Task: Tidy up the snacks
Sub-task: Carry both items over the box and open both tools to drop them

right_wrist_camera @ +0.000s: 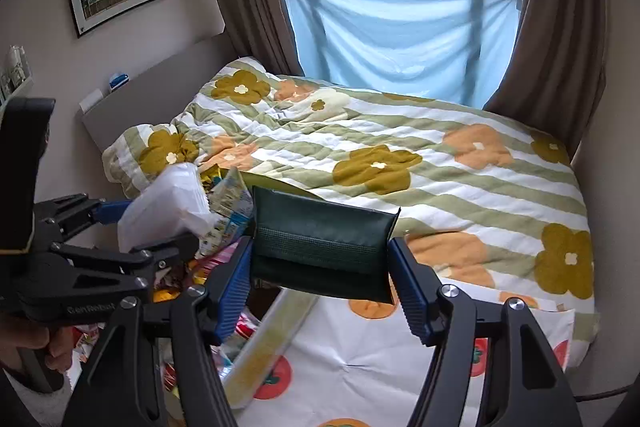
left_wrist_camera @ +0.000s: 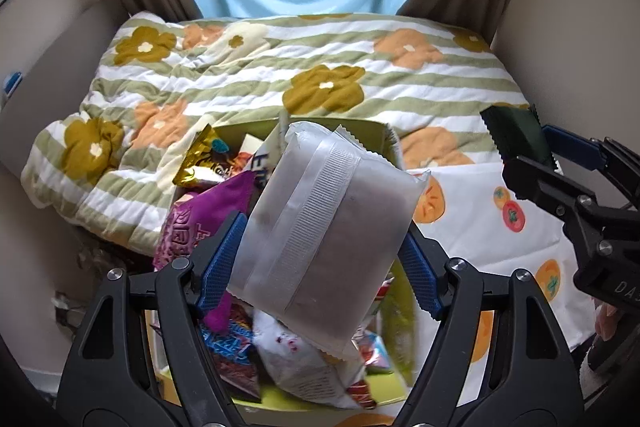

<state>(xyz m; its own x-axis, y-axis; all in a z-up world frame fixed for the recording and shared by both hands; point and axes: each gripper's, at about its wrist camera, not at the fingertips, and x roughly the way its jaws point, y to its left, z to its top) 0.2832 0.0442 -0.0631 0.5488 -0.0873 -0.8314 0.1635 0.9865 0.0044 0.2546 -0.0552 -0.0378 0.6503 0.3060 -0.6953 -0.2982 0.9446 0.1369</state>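
Observation:
My left gripper (left_wrist_camera: 320, 259) is shut on a white translucent snack pouch (left_wrist_camera: 328, 227) and holds it above a yellow-green box (left_wrist_camera: 394, 311) full of snack packets, among them a purple bag (left_wrist_camera: 192, 223) and a gold one (left_wrist_camera: 204, 159). My right gripper (right_wrist_camera: 320, 283) is shut on a dark green snack packet (right_wrist_camera: 324, 247), held over the bed to the right of the box (right_wrist_camera: 260, 347). In the left wrist view the right gripper (left_wrist_camera: 532, 163) shows at the right edge with the green packet (left_wrist_camera: 516, 135). The left gripper (right_wrist_camera: 116, 227) with the white pouch (right_wrist_camera: 168, 207) shows at the left of the right wrist view.
The box sits on a bed with a flowered striped quilt (left_wrist_camera: 320, 67) and a white persimmon-print cloth (left_wrist_camera: 480, 219). A blue sheet (right_wrist_camera: 400, 35) hangs over the window between brown curtains (right_wrist_camera: 560, 47). A headboard (right_wrist_camera: 152, 95) and wall lie to the left.

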